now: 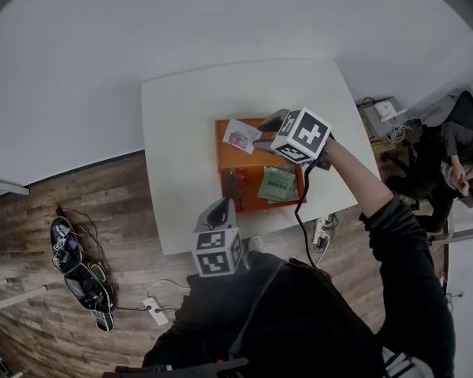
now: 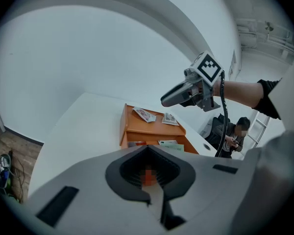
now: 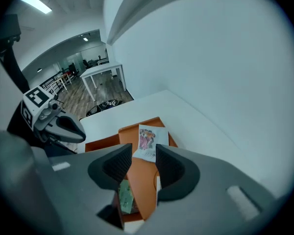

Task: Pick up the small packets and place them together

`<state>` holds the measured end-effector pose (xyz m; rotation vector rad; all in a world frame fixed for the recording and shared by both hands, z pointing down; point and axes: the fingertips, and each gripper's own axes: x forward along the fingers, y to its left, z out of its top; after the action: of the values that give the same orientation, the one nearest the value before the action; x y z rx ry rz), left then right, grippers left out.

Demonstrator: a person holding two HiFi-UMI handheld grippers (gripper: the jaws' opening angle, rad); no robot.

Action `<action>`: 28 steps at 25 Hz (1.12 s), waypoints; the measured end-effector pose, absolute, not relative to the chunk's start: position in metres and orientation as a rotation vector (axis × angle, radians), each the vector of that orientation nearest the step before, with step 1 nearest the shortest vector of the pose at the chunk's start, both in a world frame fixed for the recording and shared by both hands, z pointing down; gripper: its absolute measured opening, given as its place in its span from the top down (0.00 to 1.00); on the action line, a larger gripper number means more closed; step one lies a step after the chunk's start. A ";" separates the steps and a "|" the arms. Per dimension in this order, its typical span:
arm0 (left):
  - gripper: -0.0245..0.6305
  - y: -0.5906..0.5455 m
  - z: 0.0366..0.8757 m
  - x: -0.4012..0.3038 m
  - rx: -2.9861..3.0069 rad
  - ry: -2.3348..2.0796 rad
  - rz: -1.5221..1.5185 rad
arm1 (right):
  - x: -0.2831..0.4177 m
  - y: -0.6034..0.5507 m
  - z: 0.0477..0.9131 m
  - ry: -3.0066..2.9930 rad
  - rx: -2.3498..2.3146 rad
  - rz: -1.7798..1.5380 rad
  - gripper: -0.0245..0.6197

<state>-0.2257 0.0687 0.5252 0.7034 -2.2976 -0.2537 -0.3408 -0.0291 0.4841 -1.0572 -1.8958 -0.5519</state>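
An orange two-level tray (image 1: 252, 162) stands on the white table (image 1: 181, 132). A white packet with pink print (image 1: 241, 135) lies on its upper shelf. Green packets (image 1: 277, 184) and a red packet (image 1: 235, 181) lie in the lower part. My right gripper (image 1: 265, 131) hovers over the upper shelf, open and empty. The white packet (image 3: 148, 142) shows through its gap (image 3: 143, 155). The left gripper view shows two packets on the shelf (image 2: 144, 114) (image 2: 170, 119). My left gripper (image 1: 218, 211) hangs at the table's near edge, shut and holding nothing (image 2: 147, 153).
A white wall rises just behind the table. A seated person (image 1: 457, 164) is off the table's right end. Shoes (image 1: 79, 270) and a power strip (image 1: 154, 309) lie on the wooden floor at the left. A black cable (image 1: 302, 211) trails from my right gripper.
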 end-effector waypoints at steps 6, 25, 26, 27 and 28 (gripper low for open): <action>0.96 0.060 0.523 -0.226 0.731 -2.297 -0.254 | -0.291 -0.062 0.485 -1.853 -1.051 -0.567 0.73; 0.96 0.065 0.525 -0.217 0.700 -2.290 -0.249 | -0.212 -0.064 0.595 -1.499 -1.092 -0.723 0.65; 0.96 0.066 0.526 -0.217 0.698 -2.289 -0.251 | -0.211 -0.063 0.598 -1.485 -1.092 -0.730 0.65; 0.96 0.066 0.526 -0.217 0.696 -2.289 -0.252 | -0.211 -0.062 0.602 -1.472 -1.091 -0.736 0.65; 0.96 0.066 0.527 -0.217 0.694 -2.289 -0.254 | -0.211 -0.061 0.605 -1.460 -1.089 -0.744 0.65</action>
<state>-0.2166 0.0664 0.5268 0.6935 -2.2886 -0.2538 -0.2106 -0.0612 0.6051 -1.0886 -1.4604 -0.7443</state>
